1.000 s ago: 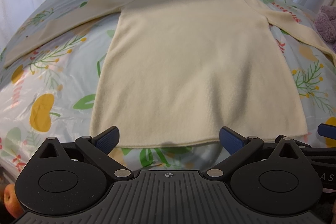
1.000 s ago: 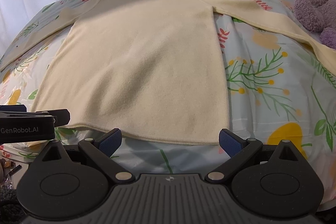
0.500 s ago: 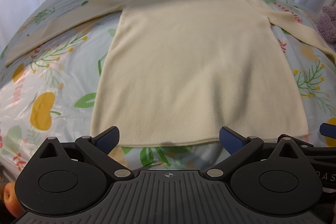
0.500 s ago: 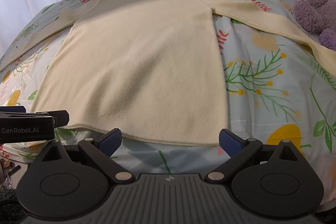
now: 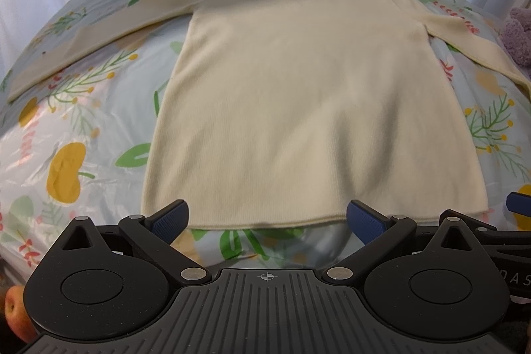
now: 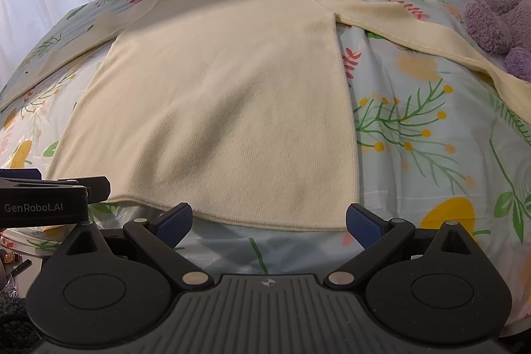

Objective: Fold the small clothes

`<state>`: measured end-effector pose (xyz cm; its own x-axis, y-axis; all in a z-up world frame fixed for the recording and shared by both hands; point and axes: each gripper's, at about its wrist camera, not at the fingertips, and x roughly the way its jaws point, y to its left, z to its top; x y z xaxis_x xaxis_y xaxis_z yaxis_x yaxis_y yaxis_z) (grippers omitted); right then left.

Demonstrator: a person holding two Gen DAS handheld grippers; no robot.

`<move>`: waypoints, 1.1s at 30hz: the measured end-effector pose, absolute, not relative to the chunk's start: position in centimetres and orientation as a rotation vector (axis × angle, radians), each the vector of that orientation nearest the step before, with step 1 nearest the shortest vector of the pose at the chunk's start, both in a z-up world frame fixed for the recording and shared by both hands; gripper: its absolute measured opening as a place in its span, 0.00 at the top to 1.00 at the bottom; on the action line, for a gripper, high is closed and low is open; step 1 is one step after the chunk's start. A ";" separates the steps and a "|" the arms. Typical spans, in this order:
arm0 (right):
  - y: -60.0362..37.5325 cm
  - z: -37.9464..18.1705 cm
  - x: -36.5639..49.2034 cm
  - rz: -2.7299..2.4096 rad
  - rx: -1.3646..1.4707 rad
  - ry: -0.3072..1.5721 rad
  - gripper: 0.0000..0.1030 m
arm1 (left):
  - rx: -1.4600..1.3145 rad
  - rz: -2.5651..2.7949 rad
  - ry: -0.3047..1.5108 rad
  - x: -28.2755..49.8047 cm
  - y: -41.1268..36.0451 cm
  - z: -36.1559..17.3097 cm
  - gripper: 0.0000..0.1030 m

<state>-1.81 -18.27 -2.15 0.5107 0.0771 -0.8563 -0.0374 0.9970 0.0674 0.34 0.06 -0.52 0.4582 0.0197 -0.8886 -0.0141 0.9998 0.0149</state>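
A cream sweater [image 5: 308, 95] is laid flat on a floral cover [image 5: 76, 128], neck away, both sleeves spread out to the sides and the hem nearest the grippers. The knit is judged soft, light and limp — it should drape and sag wherever it is not supported, and the fine ribbing should give the pads some bite. The glossy cover beneath may let it slide if dragged. Hold would best be taken at the hem corners or at a sleeve cuff, with both layers pinched together, so the fabric lifts evenly.

The left gripper [image 5: 267, 216] is seen with its jaws wide apart, nothing between them; its blue pads sit just short of the hem, and contact cannot be confirmed. The right gripper [image 6: 268, 219] is likewise spread wide and empty, poised at the hem near the right corner. A purple plush toy [image 6: 497, 19] lies beside the right sleeve — clear of the body but close to where that sleeve would be gathered.
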 end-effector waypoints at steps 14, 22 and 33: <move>-18.1 -2.1 -1.9 0.068 0.038 1.028 0.04 | 0.006 0.022 1.094 0.3 0.2 -0.5 0.00; -18.1 -2.2 -1.9 0.069 0.037 1.028 0.04 | 0.006 0.020 1.098 0.4 0.3 -0.5 0.00; -17.8 -2.3 -1.8 0.071 0.035 1.036 0.04 | 0.004 0.017 1.106 0.4 0.5 -0.7 0.00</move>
